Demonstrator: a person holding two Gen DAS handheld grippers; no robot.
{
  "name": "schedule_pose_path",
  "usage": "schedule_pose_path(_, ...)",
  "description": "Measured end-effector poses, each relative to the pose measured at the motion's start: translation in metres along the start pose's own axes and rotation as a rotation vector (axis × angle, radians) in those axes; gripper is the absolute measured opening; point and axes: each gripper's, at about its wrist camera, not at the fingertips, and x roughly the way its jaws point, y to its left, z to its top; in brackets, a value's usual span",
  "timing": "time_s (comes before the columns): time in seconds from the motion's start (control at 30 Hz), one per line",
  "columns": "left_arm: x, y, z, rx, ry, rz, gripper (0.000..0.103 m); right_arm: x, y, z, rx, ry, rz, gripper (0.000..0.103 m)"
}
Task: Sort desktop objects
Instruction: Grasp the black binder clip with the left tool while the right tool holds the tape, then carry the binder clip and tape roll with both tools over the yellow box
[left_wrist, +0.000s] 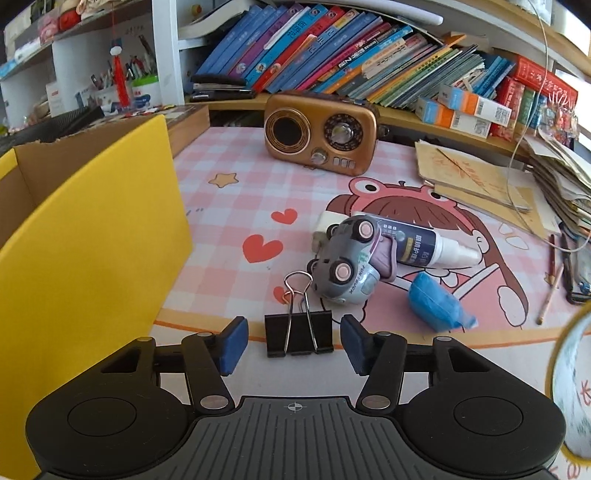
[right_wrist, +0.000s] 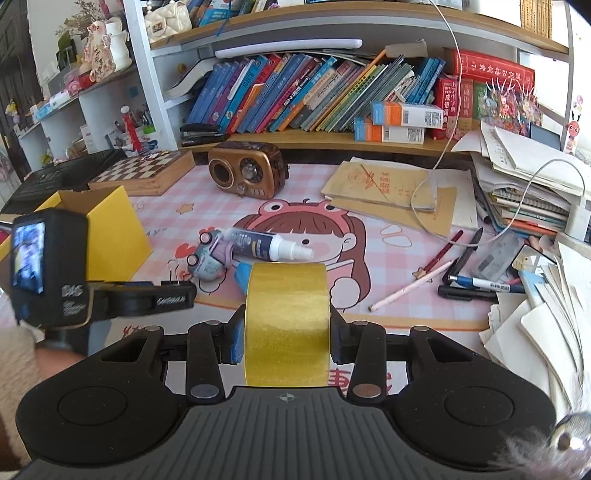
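Left tongs (left_wrist: 293, 341) straddle the black metal binder clip with folded-back wire handles (left_wrist: 299, 332): blue pads (left_wrist: 232, 345) flank it on both sides, gaps visible, so not gripping yet. Clip lies flat on the pink checked cartoon mat covering the table (left_wrist: 229, 221), just this side of the grey toy car with pink wheels (left_wrist: 345, 264).

Right tongs (right_wrist: 286, 338) clenched on the yellow roll of adhesive tape (right_wrist: 287, 325), pads pressing both flat faces, roll lifted off the mat.

Landmark = toy car. White-and-navy spray bottle (left_wrist: 424, 242) leans against its far side; crumpled blue wrapper (left_wrist: 437, 304) to its right; open yellow cardboard box (left_wrist: 92, 229) well to its left, likely the drop target.

Step in hand, my read: pinch the clip.
- Keep pads centred on the black body, not the wire loops, which would flex and slip.
- Come down low enough that the pads catch the clip's side walls.
- Squeeze fully before lifting; thin, smooth metal.
- Lift straight up, clear of the car, then swing towards the box.
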Motion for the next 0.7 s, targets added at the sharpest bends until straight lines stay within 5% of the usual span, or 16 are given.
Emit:
schedule_pose_path(0.17,0.006,-0.006,-0.001,0.013,0.012,0.011,0.039,0.001,0.0,-0.003,0.004,0.013,0.001,0.039)
schedule_pose_path(0.4,-0.004,-0.001,0.001,0.017,-0.007,-0.034,0.038,0.0,0.005,-0.004,-0.002,0.009,0.006,0.039)
schedule_pose_path(0.7,-0.065,0.012,-0.001,0.054,-0.095,-0.119,0.038,-0.004,0.02,-0.009,-0.015,-0.003,0.016,0.039)
